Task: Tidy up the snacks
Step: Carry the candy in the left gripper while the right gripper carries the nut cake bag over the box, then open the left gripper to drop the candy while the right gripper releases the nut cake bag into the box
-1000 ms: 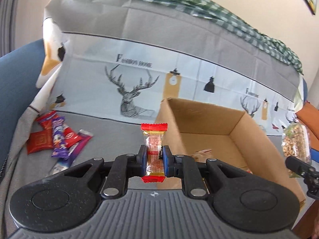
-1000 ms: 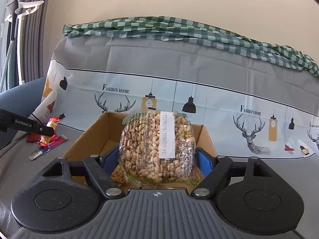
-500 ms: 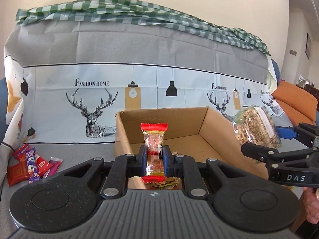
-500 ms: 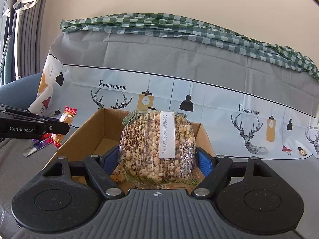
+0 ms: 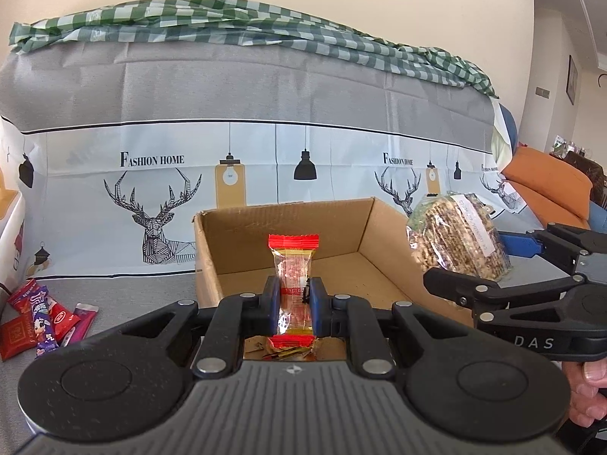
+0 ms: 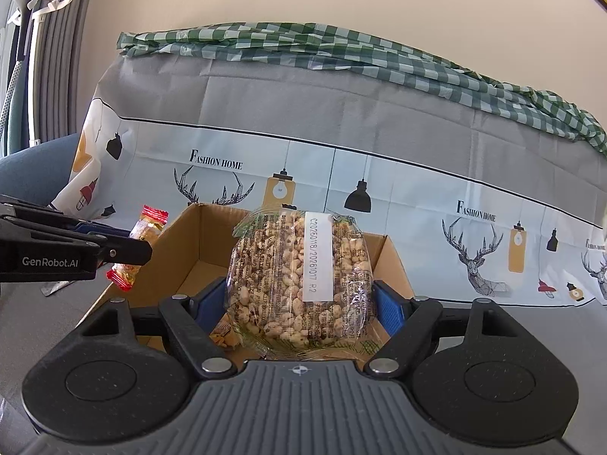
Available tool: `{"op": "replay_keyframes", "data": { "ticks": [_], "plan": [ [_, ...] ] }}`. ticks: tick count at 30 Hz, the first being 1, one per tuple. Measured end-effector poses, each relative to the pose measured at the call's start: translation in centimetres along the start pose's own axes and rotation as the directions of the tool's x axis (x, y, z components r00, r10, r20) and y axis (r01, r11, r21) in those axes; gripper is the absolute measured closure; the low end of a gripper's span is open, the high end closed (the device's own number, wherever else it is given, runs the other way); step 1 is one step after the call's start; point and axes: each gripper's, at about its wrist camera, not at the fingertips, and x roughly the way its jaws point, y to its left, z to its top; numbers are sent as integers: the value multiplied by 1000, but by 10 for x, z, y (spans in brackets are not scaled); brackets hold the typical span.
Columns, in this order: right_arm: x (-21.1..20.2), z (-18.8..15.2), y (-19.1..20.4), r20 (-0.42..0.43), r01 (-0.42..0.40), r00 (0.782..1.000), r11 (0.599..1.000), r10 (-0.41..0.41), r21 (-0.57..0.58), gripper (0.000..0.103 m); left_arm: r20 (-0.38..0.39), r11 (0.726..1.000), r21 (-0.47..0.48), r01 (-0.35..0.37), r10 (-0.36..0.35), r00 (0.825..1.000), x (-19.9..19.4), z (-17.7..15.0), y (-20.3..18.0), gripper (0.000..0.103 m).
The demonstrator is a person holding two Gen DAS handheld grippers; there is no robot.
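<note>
While I held both loads at the open brown cardboard box (image 5: 292,250), the small clear candy packet with red crimped ends (image 5: 293,284) stood upright, pinched at its middle by my left gripper (image 5: 294,301), whose blue pads were closed tight on it. It hung over the box's near edge, so I judged a plain release would drop it inside. My right gripper (image 6: 299,303) was clamped wide around the round clear bag of puffed grain snack with a white date label (image 6: 299,280), held on edge above the box's near right part; I judged this also staged for dropping in. On the box floor lay a few loose wrappers (image 5: 282,352), mostly hidden behind the grippers, too cut off to identify. Left of the box, a heap of red and purple snack packets (image 5: 38,314) waited on the grey cushion (image 5: 144,288), partly clipped by the frame edge. Behind stood the deer-print cover (image 5: 159,197) with a green checked cloth (image 5: 227,22) on top. How deep the box's near wall ran, I couldn't see.
</note>
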Motion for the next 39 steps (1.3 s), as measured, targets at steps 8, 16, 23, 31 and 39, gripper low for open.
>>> {"op": "replay_keyframes", "data": {
  "ticks": [8, 16, 23, 31, 39],
  "plan": [
    [2, 0, -1, -2, 1, 1000, 1000, -1, 0, 22, -3, 1000, 25, 15, -15, 1000, 2, -3, -8, 86],
    [3, 0, -2, 4, 3, 1000, 1000, -3, 3, 22, -2, 999, 27, 17, -17, 1000, 3, -3, -8, 86],
    [2, 0, -1, 5, 5, 1000, 1000, -5, 3, 22, 0, 999, 30, 21, -21, 1000, 3, -4, -9, 86],
    [2, 0, 0, 10, 7, 1000, 1000, -7, 4, 22, 3, 999, 32, 24, -24, 1000, 3, -4, -10, 86],
    [2, 1, -1, 17, 11, 1000, 1000, -11, 11, 22, -6, 998, 27, 58, -58, 998, 2, -4, -10, 86]
  ]
}}
